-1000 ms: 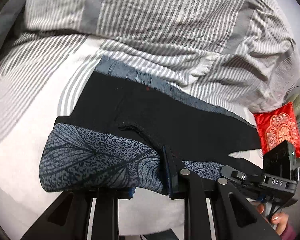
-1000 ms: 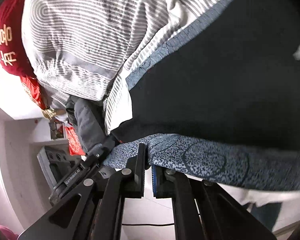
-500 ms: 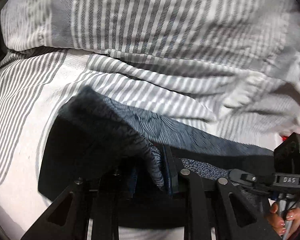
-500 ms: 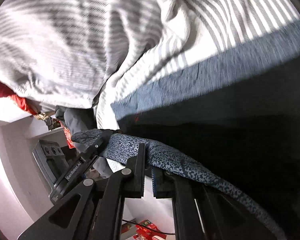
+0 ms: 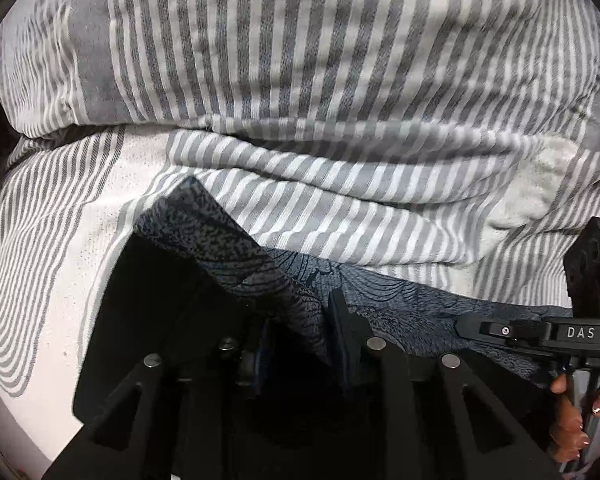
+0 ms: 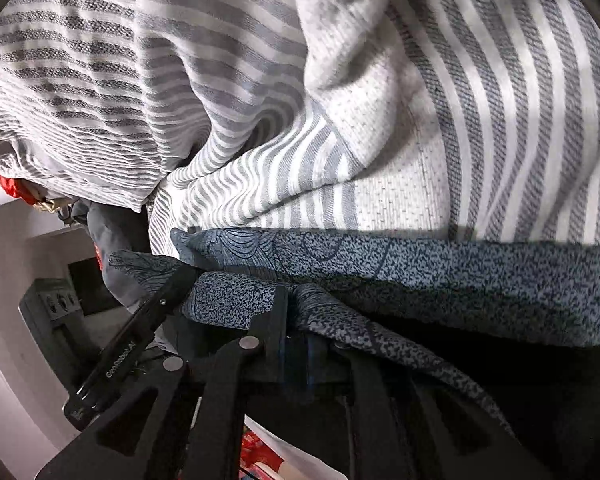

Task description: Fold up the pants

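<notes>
My left gripper (image 5: 300,336) points down at the pants (image 5: 204,248), and its jaws have just been easing apart – a fold of the speckled blue-grey cloth still runs between them, lying against the right finger, while the left finger sits in shadow, so I cannot tell whether the pads still press on it. My right gripper (image 6: 296,332) has been opening as well; a ridge of the same patterned cloth is draped over and between its two fingers, and here too I cannot tell whether it is pinched or merely lying there.

The pants are one pair, and they are my landmark. They lie doubled over on the bed: a dark, nearly black inner face toward me, a patterned band with leaf-like lines folded back along the far edge. From the left wrist view the right gripper (image 5: 540,332) shows at the right end of that band, with the fingers of my right hand (image 5: 568,412) wrapped round its handle just below. From the right wrist view the left gripper (image 6: 132,344) reaches in at the left end of the band.

Under the pants lies one white sheet (image 5: 52,264) with curved grey stripes. Beyond the far edge of the pants – touching it – one bunched duvet (image 5: 300,60) with straight grey and white stripes rises. Past its left end, in the right wrist view, a scrap of red cloth (image 6: 8,188) peeks out.
</notes>
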`<state>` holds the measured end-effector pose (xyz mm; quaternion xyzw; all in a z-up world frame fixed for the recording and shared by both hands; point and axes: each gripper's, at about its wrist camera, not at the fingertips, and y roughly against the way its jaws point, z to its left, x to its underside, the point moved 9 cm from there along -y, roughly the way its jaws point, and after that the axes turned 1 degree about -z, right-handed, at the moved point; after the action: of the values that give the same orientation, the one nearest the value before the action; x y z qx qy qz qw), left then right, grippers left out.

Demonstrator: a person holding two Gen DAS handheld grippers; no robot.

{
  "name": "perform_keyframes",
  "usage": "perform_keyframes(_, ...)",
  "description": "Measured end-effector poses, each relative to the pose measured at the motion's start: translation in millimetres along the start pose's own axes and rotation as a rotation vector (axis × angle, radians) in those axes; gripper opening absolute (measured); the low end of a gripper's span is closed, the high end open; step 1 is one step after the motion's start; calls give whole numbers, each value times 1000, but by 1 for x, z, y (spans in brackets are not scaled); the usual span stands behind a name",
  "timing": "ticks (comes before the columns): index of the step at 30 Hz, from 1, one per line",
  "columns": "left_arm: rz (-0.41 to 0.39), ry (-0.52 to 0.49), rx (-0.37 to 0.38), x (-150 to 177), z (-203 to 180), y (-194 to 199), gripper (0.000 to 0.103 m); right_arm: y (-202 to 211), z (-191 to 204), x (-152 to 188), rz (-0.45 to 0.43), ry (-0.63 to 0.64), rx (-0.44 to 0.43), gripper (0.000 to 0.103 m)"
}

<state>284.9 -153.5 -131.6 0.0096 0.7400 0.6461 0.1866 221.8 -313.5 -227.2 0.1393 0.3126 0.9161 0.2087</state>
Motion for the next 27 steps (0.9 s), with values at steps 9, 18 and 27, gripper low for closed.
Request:
perform_keyframes(9, -113, -110, -91, -10, 4, 45, 79, 44, 32, -12, -105, 35, -11, 79)
perform_keyframes(18, 1, -97, -192, 19, 48, 2, 79, 33, 50, 19, -5, 107, -4, 79)
perform_keyframes(27, 27, -70, -195, 75, 71, -10, 79, -15, -2, 64, 145, -12, 56, 79)
